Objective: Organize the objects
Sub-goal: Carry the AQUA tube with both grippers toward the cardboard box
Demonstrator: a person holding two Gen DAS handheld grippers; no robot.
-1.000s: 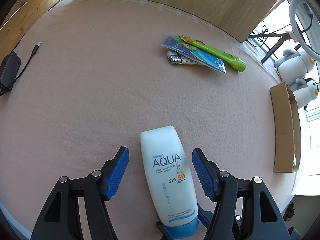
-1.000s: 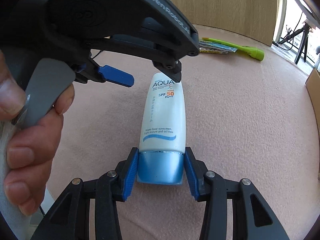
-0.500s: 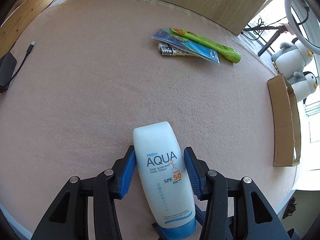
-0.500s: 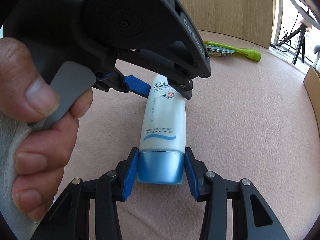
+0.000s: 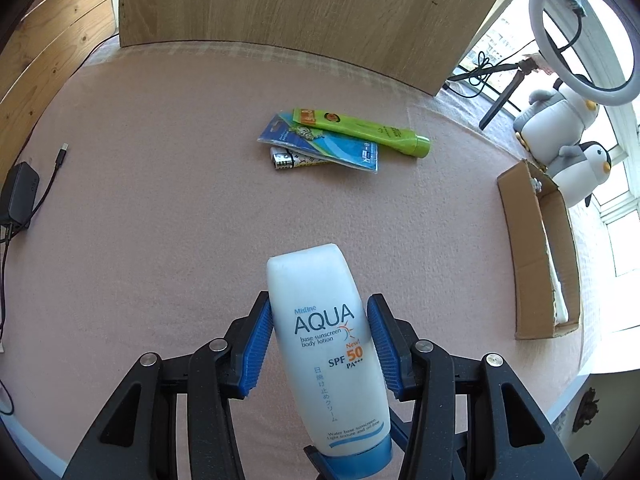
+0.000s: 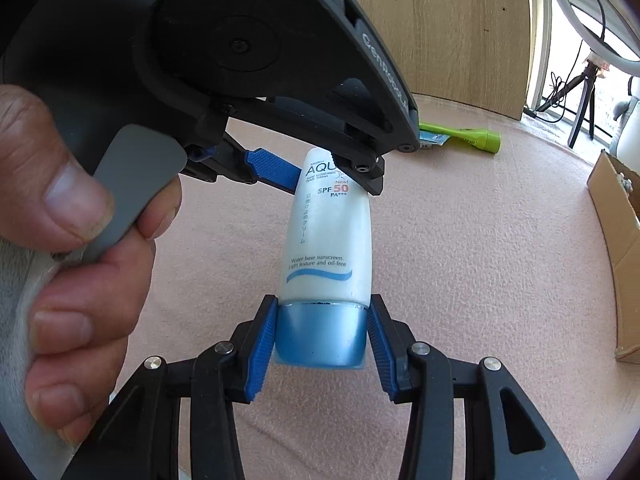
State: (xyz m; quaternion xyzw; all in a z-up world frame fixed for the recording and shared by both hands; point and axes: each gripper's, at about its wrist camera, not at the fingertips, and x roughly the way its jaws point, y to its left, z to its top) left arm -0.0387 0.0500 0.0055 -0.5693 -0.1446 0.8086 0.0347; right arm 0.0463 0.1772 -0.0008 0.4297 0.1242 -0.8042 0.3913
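Both jaws' pads against sunscreen bottle (image 5: 326, 344)

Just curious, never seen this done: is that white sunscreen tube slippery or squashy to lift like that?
Probably a bit slippery: the sunscreen tube looks smooth and glossy, so the ribbed blue pads likely help. Its flat soft body may dent under pressure, while the blue cap, held by the right gripper, looks stiffer. Likely light.

1. The sunscreen tube (image 5: 326, 344) is sitting between the left gripper (image 5: 320, 344) pads, and its cap (image 6: 322, 334) between the right gripper (image 6: 322, 340) pads.
2. Beyond it on the table (image 5: 160, 200), a packet (image 5: 320, 144) is lying over a lighter (image 5: 282, 159), with a second tube (image 5: 372, 132) behind.
3. A cardboard box (image 5: 536, 248) is sitting at the right edge.
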